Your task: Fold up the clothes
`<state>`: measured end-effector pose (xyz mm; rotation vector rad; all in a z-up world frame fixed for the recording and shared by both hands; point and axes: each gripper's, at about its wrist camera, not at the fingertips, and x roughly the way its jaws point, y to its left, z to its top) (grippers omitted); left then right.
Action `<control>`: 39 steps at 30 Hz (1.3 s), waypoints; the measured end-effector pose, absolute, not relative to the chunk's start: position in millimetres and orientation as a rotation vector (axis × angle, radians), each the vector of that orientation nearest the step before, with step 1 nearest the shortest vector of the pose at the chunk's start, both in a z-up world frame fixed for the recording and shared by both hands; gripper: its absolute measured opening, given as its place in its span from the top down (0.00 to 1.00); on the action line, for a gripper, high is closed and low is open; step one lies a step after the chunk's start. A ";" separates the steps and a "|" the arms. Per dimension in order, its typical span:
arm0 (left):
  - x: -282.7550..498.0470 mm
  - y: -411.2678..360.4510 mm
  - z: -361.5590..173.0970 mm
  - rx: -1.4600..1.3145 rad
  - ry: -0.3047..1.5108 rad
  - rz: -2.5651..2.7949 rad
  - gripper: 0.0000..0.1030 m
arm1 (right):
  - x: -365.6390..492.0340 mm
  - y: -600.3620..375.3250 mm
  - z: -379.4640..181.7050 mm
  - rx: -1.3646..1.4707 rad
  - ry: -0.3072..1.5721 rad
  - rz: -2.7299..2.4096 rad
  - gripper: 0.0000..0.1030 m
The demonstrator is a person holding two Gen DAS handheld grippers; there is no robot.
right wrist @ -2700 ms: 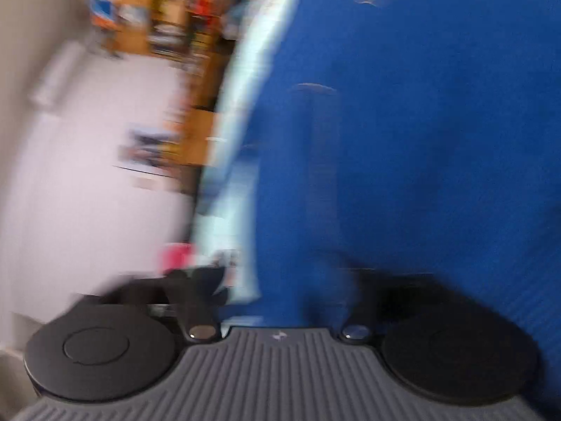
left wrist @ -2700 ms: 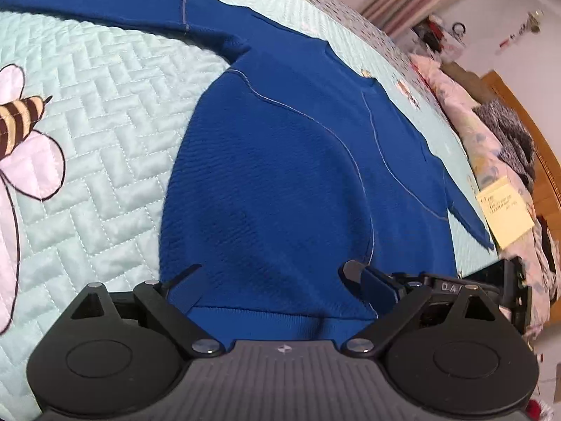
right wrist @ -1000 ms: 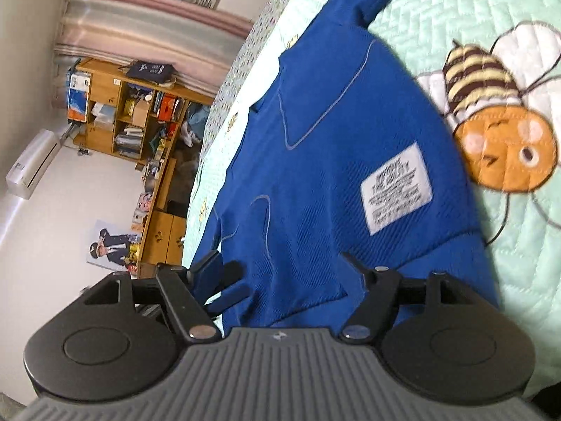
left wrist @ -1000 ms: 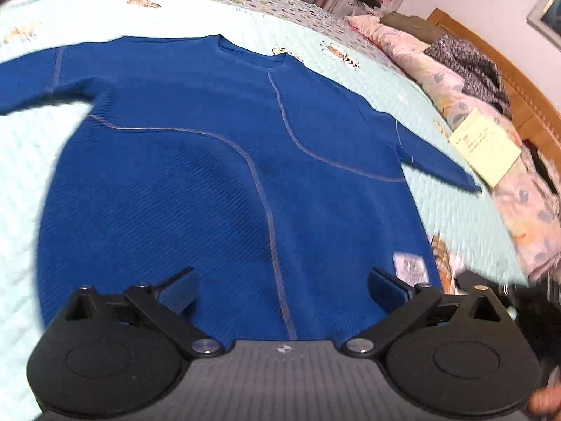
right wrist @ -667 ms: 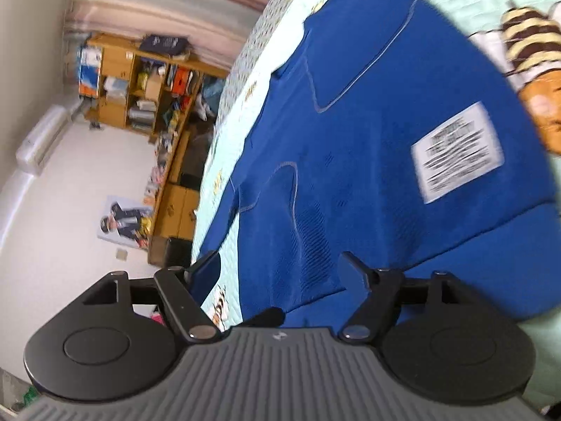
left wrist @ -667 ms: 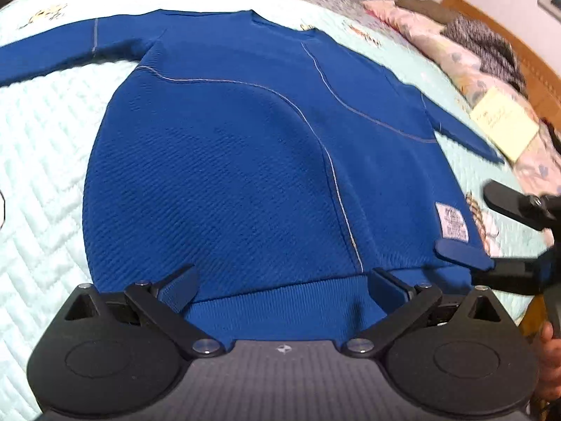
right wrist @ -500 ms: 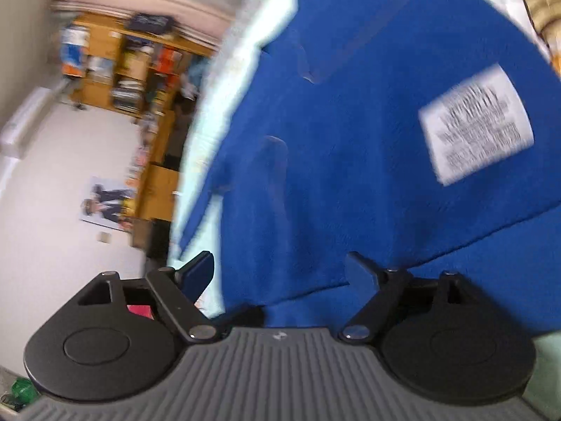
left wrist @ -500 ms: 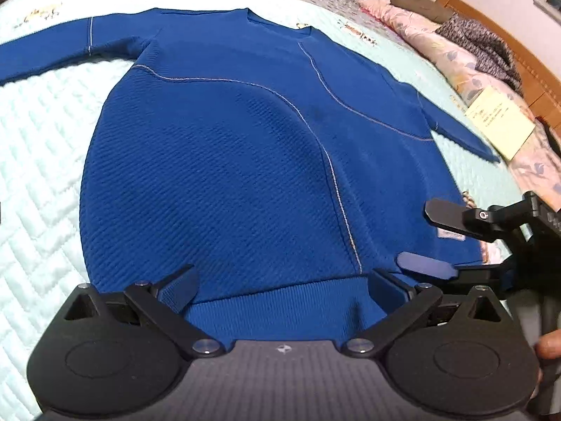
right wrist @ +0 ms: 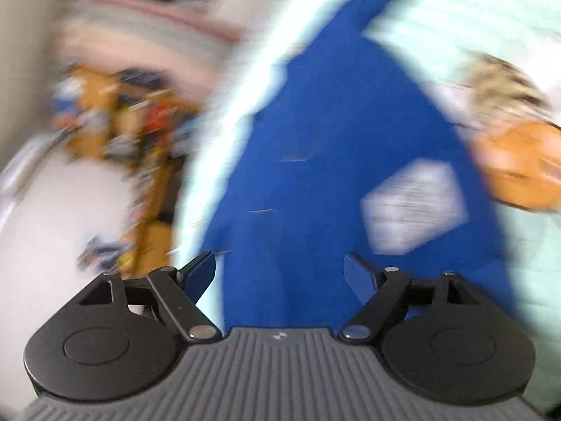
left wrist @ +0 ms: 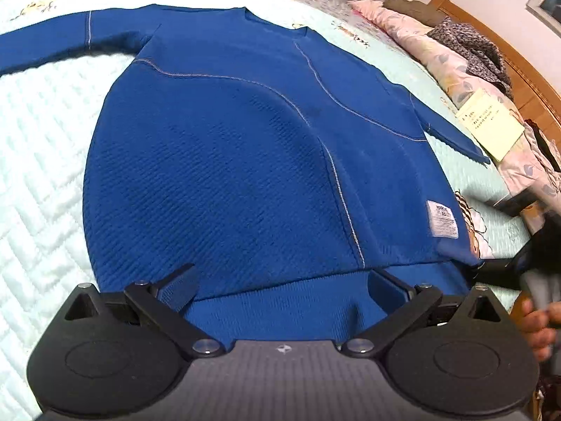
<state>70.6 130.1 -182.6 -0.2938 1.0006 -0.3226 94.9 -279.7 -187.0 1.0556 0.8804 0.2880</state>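
Note:
A blue long-sleeved sweater (left wrist: pixel 238 161) lies spread flat on a pale green quilted bedspread (left wrist: pixel 38 161), sleeves out to both sides, with a white label (left wrist: pixel 442 224) near its hem. My left gripper (left wrist: pixel 280 284) hovers open over the ribbed hem, nothing between its fingers. In the blurred right wrist view, the sweater (right wrist: pixel 333 147) and its white label (right wrist: pixel 413 207) fill the middle. My right gripper (right wrist: pixel 280 270) is open at the hem's right corner, nothing held. A hand (left wrist: pixel 536 319) shows at the right edge of the left wrist view.
A yellow paper note (left wrist: pixel 491 129) lies on flowery bedding (left wrist: pixel 455 66) beside a wooden headboard (left wrist: pixel 526 66) at the right. A bee print (right wrist: pixel 519 154) marks the quilt next to the sweater. Bookshelves (right wrist: pixel 115 129) stand beyond the bed's far edge.
The right gripper, beside the hem corner in the left wrist view half a second ago, has pulled back to the frame's right edge. Its view swung fast and blurred. The left gripper barely shifted.

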 end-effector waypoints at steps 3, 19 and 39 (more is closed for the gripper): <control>72.4 132.2 -180.7 -0.311 1.009 -0.318 0.01 | 84.9 -294.4 -202.4 1.119 0.895 0.247 0.54; 71.6 138.6 -171.6 -0.373 1.000 -0.328 0.01 | 50.9 -359.6 -209.3 1.264 0.760 0.337 0.35; 84.3 117.6 -182.7 -0.331 1.034 -0.313 0.01 | 81.1 -305.5 -176.6 0.903 0.866 0.424 0.44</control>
